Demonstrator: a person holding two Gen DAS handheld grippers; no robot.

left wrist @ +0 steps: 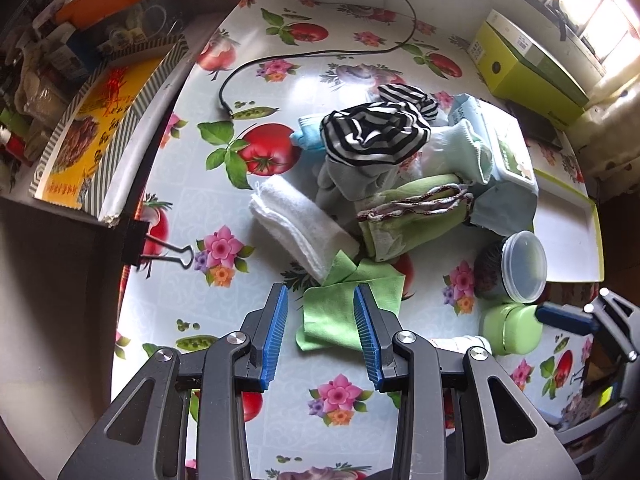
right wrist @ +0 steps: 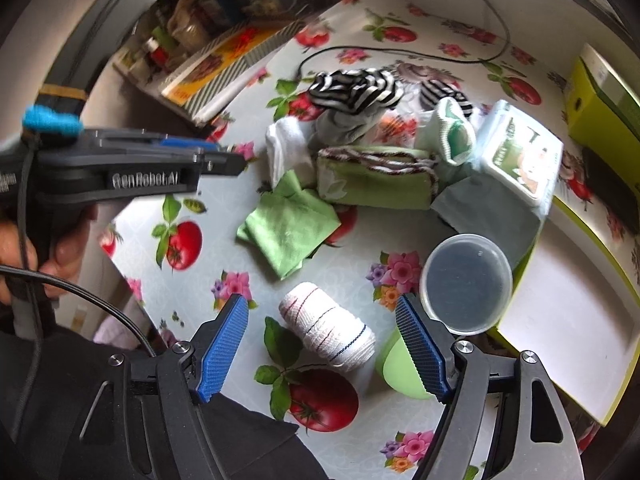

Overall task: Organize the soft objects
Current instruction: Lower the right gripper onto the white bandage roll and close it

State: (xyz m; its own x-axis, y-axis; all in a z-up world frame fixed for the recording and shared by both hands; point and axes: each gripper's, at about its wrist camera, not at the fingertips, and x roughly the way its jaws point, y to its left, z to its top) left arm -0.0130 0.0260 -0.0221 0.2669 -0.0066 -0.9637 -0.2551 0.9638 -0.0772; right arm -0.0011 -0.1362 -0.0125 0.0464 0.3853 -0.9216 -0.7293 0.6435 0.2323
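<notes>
A pile of soft things lies mid-table: a black-and-white striped sock (left wrist: 372,132) (right wrist: 356,90), a folded white cloth (left wrist: 300,224) (right wrist: 286,144), a green towel with a braided cord (left wrist: 412,216) (right wrist: 372,180) and a mint sock (left wrist: 460,152) (right wrist: 452,132). A light green cloth (left wrist: 344,312) (right wrist: 288,232) lies flat in front of the pile. My left gripper (left wrist: 320,296) (right wrist: 236,164) hovers open above it, holding nothing. My right gripper (right wrist: 322,304) stands wide open over a white bandage roll (right wrist: 328,332), pads clear of it on both sides.
A clear plastic tub (right wrist: 466,280) and a green jar (right wrist: 400,372) sit by the right finger. A white tray with a green rim (right wrist: 568,320), a wipes pack (right wrist: 520,156) and a green box (left wrist: 528,64) stand right. A black cable (left wrist: 320,54) crosses the back.
</notes>
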